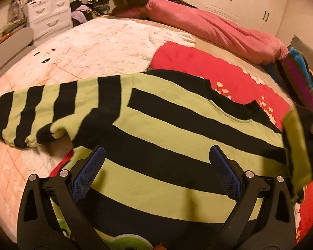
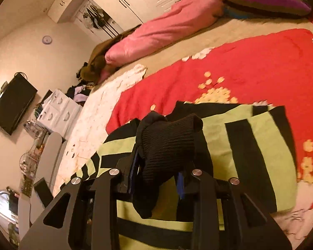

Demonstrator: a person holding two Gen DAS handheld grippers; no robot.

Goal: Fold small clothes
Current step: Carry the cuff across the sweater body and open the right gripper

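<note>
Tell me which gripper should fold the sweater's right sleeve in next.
Right. The right gripper is already shut on the black cuff, lifted over the striped sweater. The left gripper is open and empty above the body.

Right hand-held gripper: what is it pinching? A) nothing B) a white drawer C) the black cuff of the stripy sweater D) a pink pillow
C: the right hand-held gripper is closed on the black ribbed cuff of the green-and-black striped sweater.
</note>
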